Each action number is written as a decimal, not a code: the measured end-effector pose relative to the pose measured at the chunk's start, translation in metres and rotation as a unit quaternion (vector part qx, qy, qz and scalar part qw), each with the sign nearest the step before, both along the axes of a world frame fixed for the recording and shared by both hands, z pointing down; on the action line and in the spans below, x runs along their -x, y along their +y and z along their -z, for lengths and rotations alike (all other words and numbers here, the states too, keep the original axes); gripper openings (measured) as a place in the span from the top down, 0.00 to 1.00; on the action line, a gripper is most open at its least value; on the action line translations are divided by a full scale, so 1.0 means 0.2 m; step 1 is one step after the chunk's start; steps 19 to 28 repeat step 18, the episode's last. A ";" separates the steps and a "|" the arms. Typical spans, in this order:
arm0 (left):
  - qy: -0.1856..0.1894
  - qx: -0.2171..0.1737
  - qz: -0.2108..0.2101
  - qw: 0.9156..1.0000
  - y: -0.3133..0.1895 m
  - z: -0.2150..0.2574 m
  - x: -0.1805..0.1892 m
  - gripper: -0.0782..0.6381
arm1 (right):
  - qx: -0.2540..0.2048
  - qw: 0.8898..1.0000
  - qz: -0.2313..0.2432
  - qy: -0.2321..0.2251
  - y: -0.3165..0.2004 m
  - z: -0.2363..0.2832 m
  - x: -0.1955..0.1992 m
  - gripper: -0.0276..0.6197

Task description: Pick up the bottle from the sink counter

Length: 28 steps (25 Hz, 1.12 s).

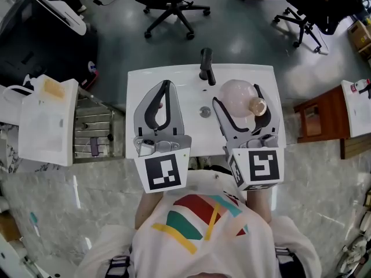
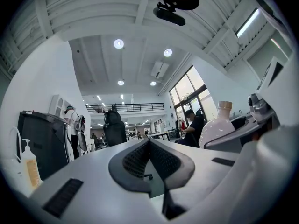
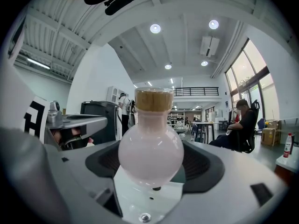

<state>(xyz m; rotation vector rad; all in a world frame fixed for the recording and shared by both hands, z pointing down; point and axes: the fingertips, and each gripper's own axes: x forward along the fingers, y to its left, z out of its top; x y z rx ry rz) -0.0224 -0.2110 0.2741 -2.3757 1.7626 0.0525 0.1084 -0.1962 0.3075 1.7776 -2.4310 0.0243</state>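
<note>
A round pale-pink bottle [image 1: 236, 94] with a cork stopper [image 1: 258, 105] sits between the jaws of my right gripper [image 1: 236, 95], which is shut on its bulb over the white sink [image 1: 145, 83]. In the right gripper view the bottle [image 3: 150, 149] stands upright with the cork [image 3: 153, 99] on top, and the right gripper [image 3: 152, 160] clasps it on both sides. My left gripper [image 1: 167, 86] hovers over the left part of the sink, jaws together and empty. In the left gripper view the left gripper [image 2: 149, 143] is shut, and the bottle [image 2: 218, 126] shows at the right.
A black faucet [image 1: 206, 66] stands at the sink's back edge, with the drain [image 1: 204, 112] between the two grippers. A metal rack [image 1: 93, 133] and a white bag [image 1: 43, 120] are at the left. A wooden stand [image 1: 319, 120] is at the right, office chairs [image 1: 171, 4] beyond.
</note>
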 end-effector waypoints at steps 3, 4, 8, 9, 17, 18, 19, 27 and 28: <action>-0.002 0.001 0.001 1.000 0.01 -0.01 0.00 0.87 | -0.004 1.000 -0.001 0.002 0.00 0.00 0.00 0.36; -0.003 0.001 0.002 1.000 0.01 -0.01 0.00 0.87 | -0.004 1.000 -0.003 0.001 0.01 0.00 -0.01 0.36; -0.005 0.000 0.004 1.000 0.02 0.00 -0.01 0.87 | -0.004 1.000 -0.005 0.002 0.01 0.00 -0.03 0.36; -0.005 -0.001 0.004 1.000 0.02 0.01 -0.01 0.87 | -0.005 1.000 -0.007 0.002 0.01 0.00 -0.04 0.36; -0.004 -0.002 0.003 1.000 0.03 0.01 -0.03 0.87 | -0.009 1.000 -0.010 0.001 0.02 0.02 -0.06 0.36; -0.004 -0.002 0.002 1.000 0.03 0.01 -0.03 0.87 | -0.010 1.000 -0.011 0.001 0.02 0.02 -0.06 0.36; -0.004 -0.002 0.002 1.000 0.03 0.01 -0.03 0.87 | -0.010 1.000 -0.011 0.001 0.02 0.02 -0.06 0.36; -0.004 -0.002 0.002 1.000 0.03 0.01 -0.03 0.87 | -0.010 1.000 -0.011 0.001 0.02 0.02 -0.06 0.36; -0.004 -0.002 0.002 1.000 0.03 0.01 -0.03 0.87 | -0.010 1.000 -0.011 0.001 0.02 0.02 -0.06 0.36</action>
